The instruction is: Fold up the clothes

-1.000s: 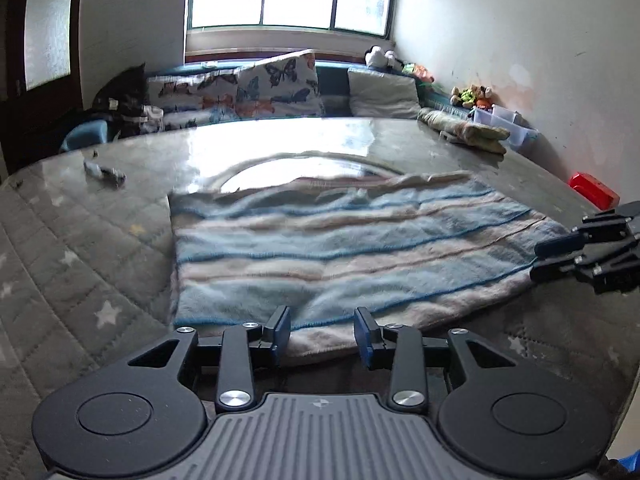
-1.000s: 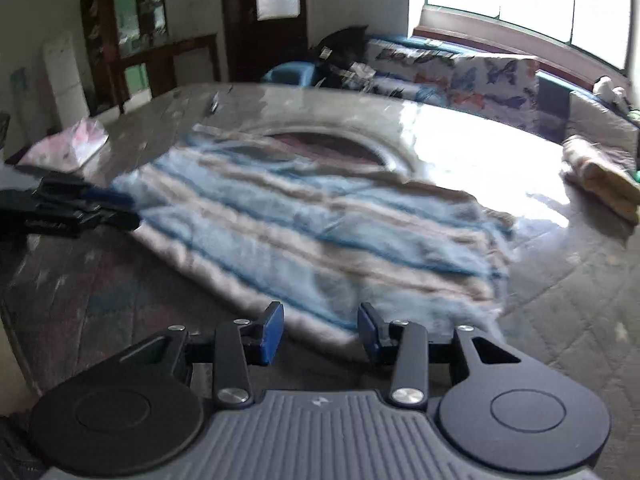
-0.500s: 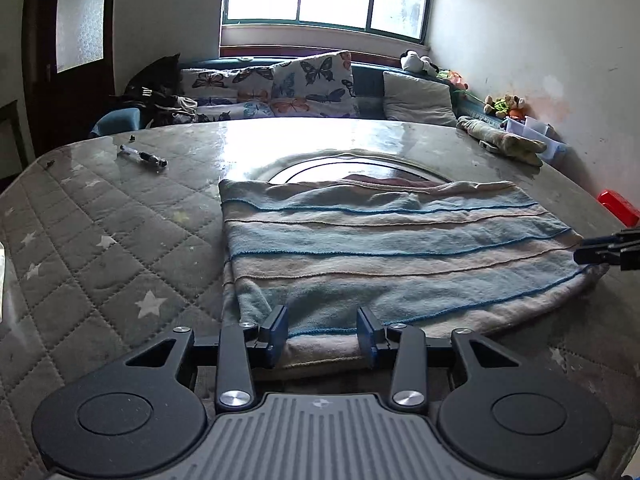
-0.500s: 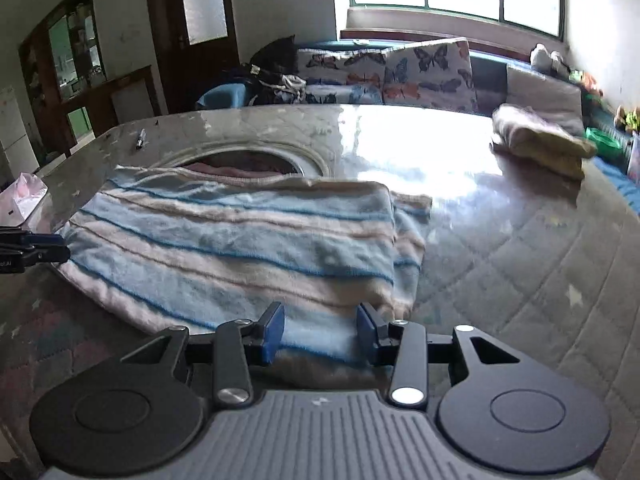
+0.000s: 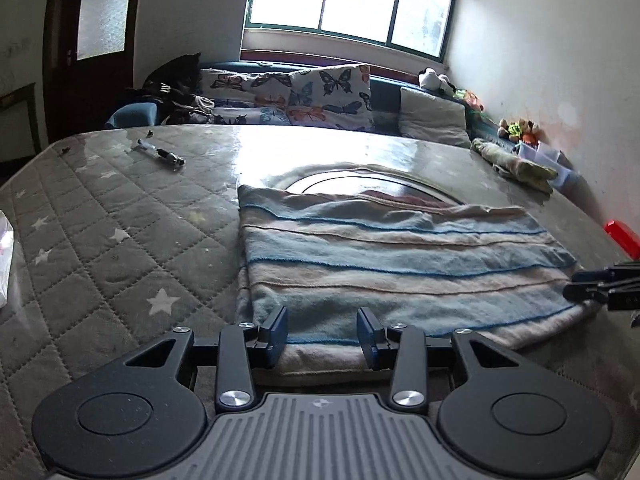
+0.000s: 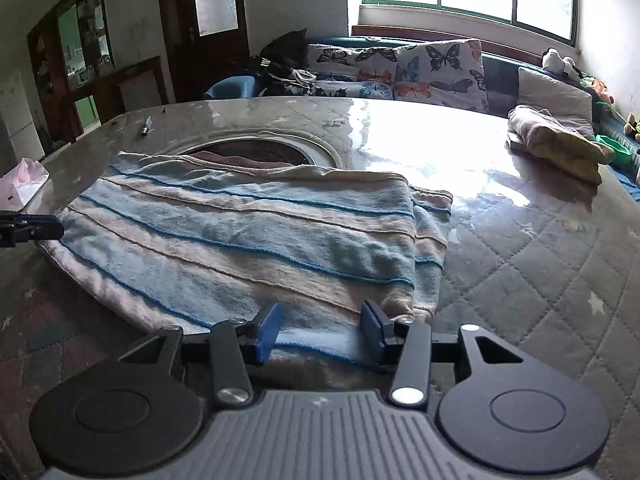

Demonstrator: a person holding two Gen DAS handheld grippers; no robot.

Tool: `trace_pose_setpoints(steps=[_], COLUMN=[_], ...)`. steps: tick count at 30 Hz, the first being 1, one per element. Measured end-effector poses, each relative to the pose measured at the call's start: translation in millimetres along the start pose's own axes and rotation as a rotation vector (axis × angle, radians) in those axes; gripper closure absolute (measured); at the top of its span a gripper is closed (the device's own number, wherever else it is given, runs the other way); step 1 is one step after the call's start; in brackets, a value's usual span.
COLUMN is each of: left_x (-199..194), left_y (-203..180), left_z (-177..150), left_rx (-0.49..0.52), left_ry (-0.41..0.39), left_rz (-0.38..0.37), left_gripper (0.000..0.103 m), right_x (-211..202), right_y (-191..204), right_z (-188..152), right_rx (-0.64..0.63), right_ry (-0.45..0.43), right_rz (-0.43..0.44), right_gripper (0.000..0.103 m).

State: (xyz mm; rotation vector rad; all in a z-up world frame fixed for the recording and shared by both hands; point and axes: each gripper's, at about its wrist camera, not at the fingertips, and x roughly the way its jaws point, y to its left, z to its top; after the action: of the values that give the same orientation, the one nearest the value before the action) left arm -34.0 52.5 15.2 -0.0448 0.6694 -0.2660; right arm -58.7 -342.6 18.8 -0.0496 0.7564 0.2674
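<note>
Blue-and-beige striped fleece garment (image 5: 400, 264) lies doubled near the bench's (image 5: 120, 216) near edge; further folds look possible; left hand-held gripper (image 5: 322, 330) and right hand-held gripper (image 6: 320, 330) both gape, empty, at its hem.

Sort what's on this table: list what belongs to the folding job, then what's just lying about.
Folding job:
striped cloth
left gripper
right gripper

Lying about:
pen
yellowish bundle of cloth
red object
pink-and-white packet

Two low, close wrist views. The left gripper (image 5: 322, 334) looks from the striped cloth's (image 5: 400, 264) near-left edge toward the window; the right gripper (image 6: 320, 332) from its near-right corner. Both share the cloth and each other's fingertips.
</note>
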Motion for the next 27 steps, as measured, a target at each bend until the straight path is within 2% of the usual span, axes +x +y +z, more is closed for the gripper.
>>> trace_pose_setpoints(steps=[3, 8, 18, 27], left_x=[1.0, 5.6, 63.9, 101.7], left_y=[1.8, 4.5, 10.5, 33.5], left_z=[0.7, 20.3, 74.0, 82.9], left_rx=[0.009, -0.001, 0.053, 0.035], left_ry=[0.009, 0.000, 0.005, 0.047], left_rz=[0.007, 0.010, 0.033, 0.052], left_gripper=[0.062, 0.062, 0.062, 0.062], right_x=[0.1, 0.6, 1.1, 1.0], right_y=[-0.9, -1.0, -1.4, -3.8], right_z=[0.0, 1.2, 2.5, 2.5], right_rx=[0.000, 0.006, 0.008, 0.026], right_ry=[0.001, 0.005, 0.011, 0.015], right_rz=[0.002, 0.006, 0.014, 0.025], right_gripper=[0.056, 0.054, 0.053, 0.052])
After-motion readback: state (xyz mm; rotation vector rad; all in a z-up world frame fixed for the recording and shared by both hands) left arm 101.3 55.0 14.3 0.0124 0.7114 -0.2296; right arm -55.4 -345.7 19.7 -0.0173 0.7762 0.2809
